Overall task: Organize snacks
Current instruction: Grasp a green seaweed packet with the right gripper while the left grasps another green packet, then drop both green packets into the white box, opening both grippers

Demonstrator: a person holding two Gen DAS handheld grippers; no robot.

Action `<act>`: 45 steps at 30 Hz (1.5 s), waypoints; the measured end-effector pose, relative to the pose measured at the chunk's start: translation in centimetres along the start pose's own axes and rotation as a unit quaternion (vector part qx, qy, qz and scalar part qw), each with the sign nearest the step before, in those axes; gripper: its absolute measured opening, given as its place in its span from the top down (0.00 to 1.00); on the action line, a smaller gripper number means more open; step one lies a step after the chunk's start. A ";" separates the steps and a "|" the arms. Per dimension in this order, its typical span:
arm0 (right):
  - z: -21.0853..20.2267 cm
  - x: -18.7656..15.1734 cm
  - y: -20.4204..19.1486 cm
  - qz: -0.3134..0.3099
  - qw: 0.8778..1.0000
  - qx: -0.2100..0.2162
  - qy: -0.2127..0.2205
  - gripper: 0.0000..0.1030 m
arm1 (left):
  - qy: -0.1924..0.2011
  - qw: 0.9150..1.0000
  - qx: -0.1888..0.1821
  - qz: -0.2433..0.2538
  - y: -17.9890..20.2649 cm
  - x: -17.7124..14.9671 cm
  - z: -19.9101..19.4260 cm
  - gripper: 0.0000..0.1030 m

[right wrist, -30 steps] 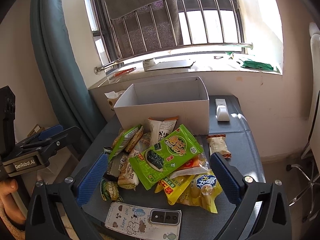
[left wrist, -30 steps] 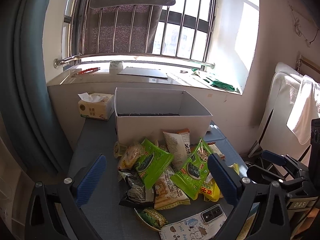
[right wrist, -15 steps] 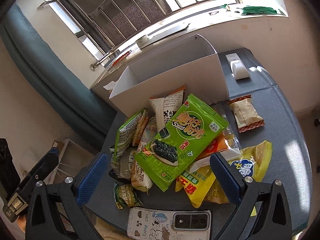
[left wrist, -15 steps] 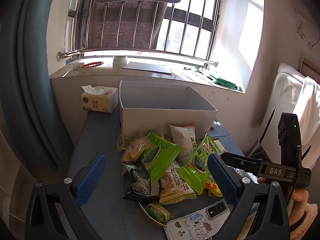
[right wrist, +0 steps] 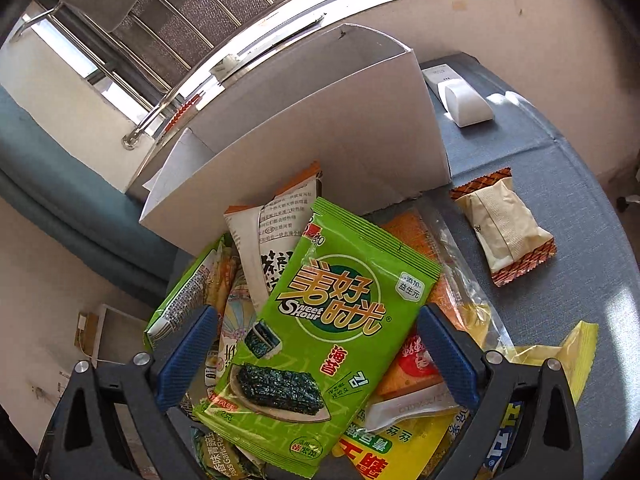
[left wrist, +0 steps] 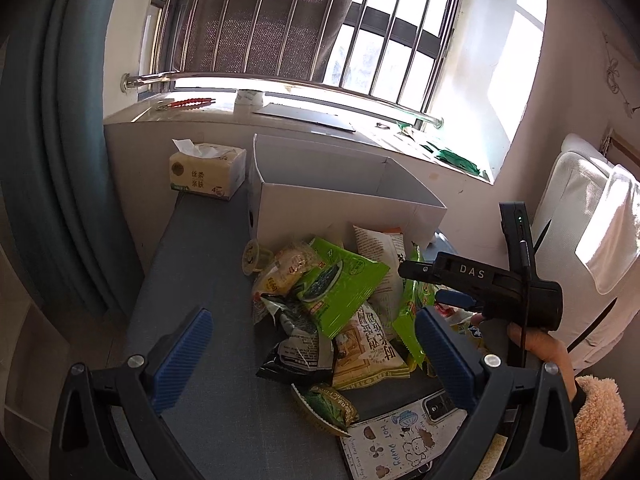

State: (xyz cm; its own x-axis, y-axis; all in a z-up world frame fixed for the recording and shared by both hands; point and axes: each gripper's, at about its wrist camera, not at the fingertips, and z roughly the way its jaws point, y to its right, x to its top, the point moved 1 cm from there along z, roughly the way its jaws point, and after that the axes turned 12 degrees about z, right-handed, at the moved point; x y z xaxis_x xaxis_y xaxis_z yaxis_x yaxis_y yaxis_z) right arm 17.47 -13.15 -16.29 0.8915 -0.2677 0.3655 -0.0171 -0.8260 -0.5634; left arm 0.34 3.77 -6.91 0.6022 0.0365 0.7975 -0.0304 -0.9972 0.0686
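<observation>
1. Straddling the green seaweed packet point(right wrist: 320, 340), the right gripper point(right wrist: 316, 344) had its jaws spread wide and closing, the packet between them with the blue pads not pressing on it.
2. The left gripper point(left wrist: 312, 356) hung with its jaws spread and nothing between them, above the near edge of the snack pile point(left wrist: 332, 312).
3. A phone point(left wrist: 408, 436) in a cartoon case lay at the near edge of the grey surface point(left wrist: 200, 280), touching the pile.
4. A cream wrapped cake point(right wrist: 504, 224) lay apart, right of the pile.
5. Behind the pile stood the open white box point(right wrist: 320, 136), several packets leaning against its front wall.
6. A tissue pack point(left wrist: 208, 170) sat left of the box, a white remote point(right wrist: 460, 96) right of it.
</observation>
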 end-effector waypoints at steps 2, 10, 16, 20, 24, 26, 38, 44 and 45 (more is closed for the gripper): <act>0.1 -0.2 -0.6 -0.019 1.000 -0.006 -0.001 0.43 | 0.000 1.000 0.002 -0.002 -0.3 -0.2 -0.1 0.00; -2.8 -0.8 -2.8 -0.096 0.994 -0.026 0.041 0.84 | -0.002 1.000 0.006 -0.017 -1.3 -0.6 -0.1 0.00; -5.5 -1.4 -1.3 -0.091 0.995 0.004 0.038 0.89 | -0.007 1.000 0.001 -0.004 -0.7 -0.3 0.5 0.00; -7.6 -1.7 -1.0 -0.091 0.994 0.026 0.047 0.89 | -0.024 1.000 0.000 0.014 0.6 0.5 2.6 0.00; -9.7 -2.2 -1.1 -0.102 0.991 0.049 0.064 0.89 | -0.053 0.996 0.013 0.071 2.8 1.3 6.1 0.00; -10.6 -2.4 -1.0 -0.102 0.991 0.054 0.071 0.89 | -0.073 0.991 0.031 0.109 4.2 1.6 8.1 0.00; -12.9 -2.6 0.2 -0.093 0.989 0.069 0.091 0.89 | -0.070 0.983 0.046 0.162 4.8 2.5 9.9 0.87; -13.1 -2.0 -0.6 -0.096 0.987 0.092 0.093 0.89 | 0.029 0.995 -0.018 0.093 2.5 5.3 3.9 0.87; -13.0 -1.7 -1.0 -0.098 0.986 0.096 0.092 0.89 | 0.045 0.995 -0.015 0.089 2.2 5.8 3.4 0.87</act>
State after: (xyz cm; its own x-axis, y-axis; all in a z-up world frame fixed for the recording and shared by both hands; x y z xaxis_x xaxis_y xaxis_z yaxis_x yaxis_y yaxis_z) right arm 10.07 -18.32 -6.78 0.7713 -0.2130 0.5997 0.2491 -0.7661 -0.5925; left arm 6.44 1.59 -4.15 0.5120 -0.1329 0.8486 -0.1545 -0.9861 -0.0613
